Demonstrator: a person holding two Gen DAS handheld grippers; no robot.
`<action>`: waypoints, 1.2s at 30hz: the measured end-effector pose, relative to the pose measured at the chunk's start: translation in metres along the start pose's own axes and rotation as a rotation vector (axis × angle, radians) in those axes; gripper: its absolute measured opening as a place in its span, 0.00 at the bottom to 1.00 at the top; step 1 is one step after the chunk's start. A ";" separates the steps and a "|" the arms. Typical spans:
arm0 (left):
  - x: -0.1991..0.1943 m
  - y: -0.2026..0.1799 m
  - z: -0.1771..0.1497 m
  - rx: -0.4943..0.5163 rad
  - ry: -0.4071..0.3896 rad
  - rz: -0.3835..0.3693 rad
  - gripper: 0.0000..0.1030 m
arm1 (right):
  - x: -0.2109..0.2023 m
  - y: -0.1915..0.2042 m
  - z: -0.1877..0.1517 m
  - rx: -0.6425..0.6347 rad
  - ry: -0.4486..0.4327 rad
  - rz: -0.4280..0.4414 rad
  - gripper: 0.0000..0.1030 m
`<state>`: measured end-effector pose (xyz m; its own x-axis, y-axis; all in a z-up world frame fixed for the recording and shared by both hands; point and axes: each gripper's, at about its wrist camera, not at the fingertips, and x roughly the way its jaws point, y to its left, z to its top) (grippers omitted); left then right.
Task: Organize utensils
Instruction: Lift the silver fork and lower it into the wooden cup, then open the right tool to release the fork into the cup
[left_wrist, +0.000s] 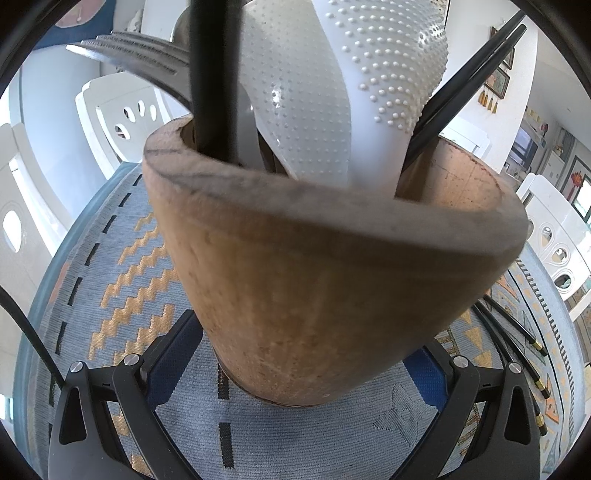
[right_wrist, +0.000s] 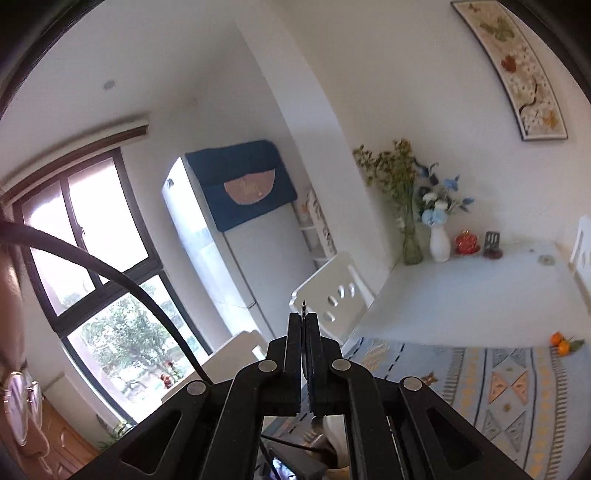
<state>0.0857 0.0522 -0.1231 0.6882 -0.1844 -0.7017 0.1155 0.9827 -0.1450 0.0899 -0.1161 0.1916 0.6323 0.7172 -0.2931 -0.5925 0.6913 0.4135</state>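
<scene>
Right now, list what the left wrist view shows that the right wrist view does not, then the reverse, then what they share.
Only the left wrist view: the left gripper around a brown utensil holder holding white dotted utensils, black chopsticks and a black handle.

Only the right wrist view: the right gripper shut on a thin dark serrated blade, a window, flower vases and oranges.

Both: the blue patterned cloth and a white chair.

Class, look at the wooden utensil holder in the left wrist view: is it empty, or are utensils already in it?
Not empty: the wooden holder has white dotted utensils and a black handle standing inside.
</scene>
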 end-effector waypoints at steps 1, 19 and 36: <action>0.000 0.000 0.000 0.000 -0.001 0.000 1.00 | 0.005 -0.001 -0.003 0.010 0.011 0.008 0.02; -0.003 -0.004 -0.001 0.003 -0.004 0.004 1.00 | 0.067 -0.043 -0.073 0.190 0.237 0.023 0.05; -0.007 -0.009 0.002 0.008 -0.002 0.011 1.00 | -0.015 -0.077 -0.049 0.142 0.114 -0.118 0.32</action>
<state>0.0813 0.0447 -0.1151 0.6908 -0.1737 -0.7018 0.1140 0.9847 -0.1315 0.1014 -0.1758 0.1223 0.6278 0.6428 -0.4389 -0.4361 0.7576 0.4857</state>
